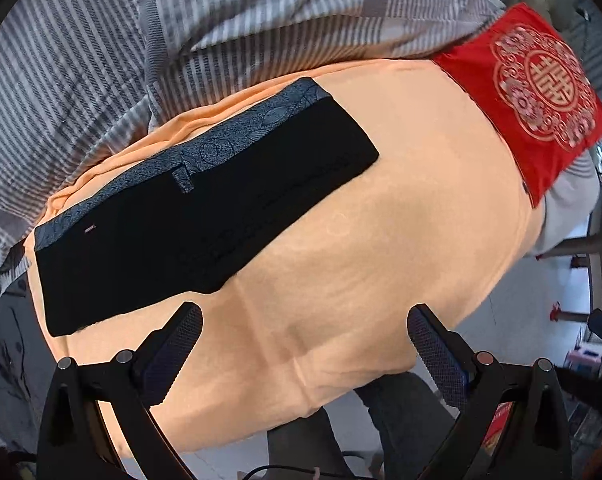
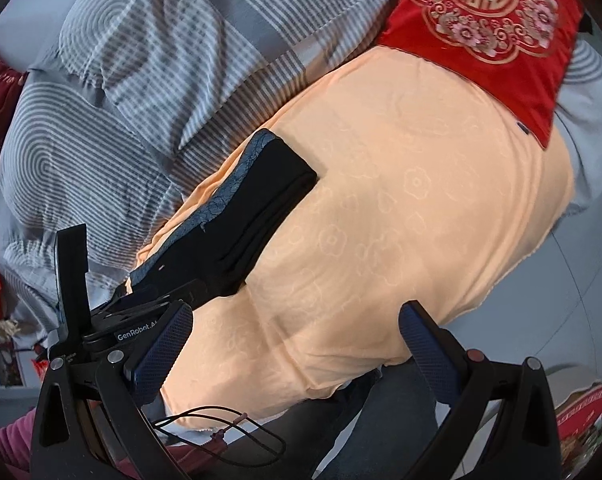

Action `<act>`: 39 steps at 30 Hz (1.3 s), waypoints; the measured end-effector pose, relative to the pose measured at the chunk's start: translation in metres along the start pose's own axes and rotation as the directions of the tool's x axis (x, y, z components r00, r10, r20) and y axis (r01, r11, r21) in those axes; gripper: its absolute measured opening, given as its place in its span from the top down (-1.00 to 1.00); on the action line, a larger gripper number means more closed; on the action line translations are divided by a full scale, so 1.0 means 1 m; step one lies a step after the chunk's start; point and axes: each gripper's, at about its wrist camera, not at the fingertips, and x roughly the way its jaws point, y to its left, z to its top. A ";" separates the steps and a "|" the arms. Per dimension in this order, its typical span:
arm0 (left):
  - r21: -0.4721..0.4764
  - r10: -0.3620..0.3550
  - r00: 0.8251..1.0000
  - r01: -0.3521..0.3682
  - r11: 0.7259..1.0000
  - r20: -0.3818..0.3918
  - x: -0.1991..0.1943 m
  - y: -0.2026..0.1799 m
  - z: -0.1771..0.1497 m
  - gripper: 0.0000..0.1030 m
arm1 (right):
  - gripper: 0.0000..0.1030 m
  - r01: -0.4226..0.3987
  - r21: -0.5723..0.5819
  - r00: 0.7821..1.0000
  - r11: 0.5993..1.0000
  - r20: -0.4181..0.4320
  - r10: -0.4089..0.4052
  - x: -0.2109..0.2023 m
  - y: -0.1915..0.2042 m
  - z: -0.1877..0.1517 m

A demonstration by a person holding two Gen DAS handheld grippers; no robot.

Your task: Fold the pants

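Black pants point(image 1: 189, 216) lie flat on an orange sheet point(image 1: 381, 220), already folded into a long, neat block. In the left view, up at about 10 o'clock from the left gripper point(image 1: 305, 344). In the right view, at about 11 o'clock from the right gripper point(image 2: 295, 346), pants point(image 2: 253, 216) seen end on, with layers stacked at the short end. Blue patterned waistband point(image 1: 205, 152) runs along the far long edge. Red pillow point(image 1: 541, 96) sits far off at 1 o'clock, well apart from the pants. Striped blanket point(image 1: 101, 40) bunched up behind, at 11 to 12 o'clock.

Left fingers point(image 1: 173, 356) wide apart, holding nothing, hanging just near the close edge of the pants. Right fingers point(image 2: 161, 352) wide apart too, holding nothing, over bare sheet.

Probably soft, thin and light cloth. Floppy, so likely to sag and slide open if lifted from one spot. Not slippery looking, not breakable. Waistband looks thicker and firmer, so a good place to pinch. Best guess: grab all the layers together at the short ends, one gripper at each end, and keep the cloth low. Pinching only the top layer could pull the fold apart. Soft bed under it, so pressing down may sink and wrinkle the sheet. Looks close to done, maybe one more fold left.
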 end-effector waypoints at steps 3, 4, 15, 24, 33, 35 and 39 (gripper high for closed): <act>-0.014 0.007 1.000 -0.007 1.000 -0.010 0.004 -0.012 0.010 -1.00 | -1.00 -0.026 0.010 1.000 1.000 0.014 0.026 -0.006 -0.015 0.014; -0.009 0.011 1.000 -0.011 1.000 -0.007 0.005 -0.019 0.014 -1.00 | -1.00 -0.036 0.018 0.999 0.999 0.016 0.035 -0.009 -0.021 0.017; -0.041 -0.001 1.000 0.003 0.999 0.031 -0.004 -0.056 0.041 -1.00 | -1.00 -0.159 0.086 0.987 0.984 0.015 0.158 -0.021 -0.058 0.056; -0.268 0.023 0.994 0.006 0.963 0.107 -0.023 -0.007 0.009 -1.00 | -1.00 -0.172 -0.105 0.984 0.980 -0.076 0.164 0.017 -0.017 0.057; -0.564 0.111 0.988 -0.031 0.825 0.108 -0.009 0.097 -0.065 -1.00 | -1.00 -0.146 -0.281 0.956 0.949 -0.288 0.062 0.115 0.034 0.043; -0.587 0.102 0.990 -0.024 0.809 0.100 0.002 0.118 -0.077 -1.00 | -1.00 -0.112 -0.320 0.955 0.941 -0.295 0.014 0.141 0.051 0.039; -0.626 0.119 0.988 -0.035 0.779 0.093 0.018 0.155 -0.092 -1.00 | -0.98 -0.058 -0.389 0.951 0.920 -0.303 -0.068 0.196 0.089 0.034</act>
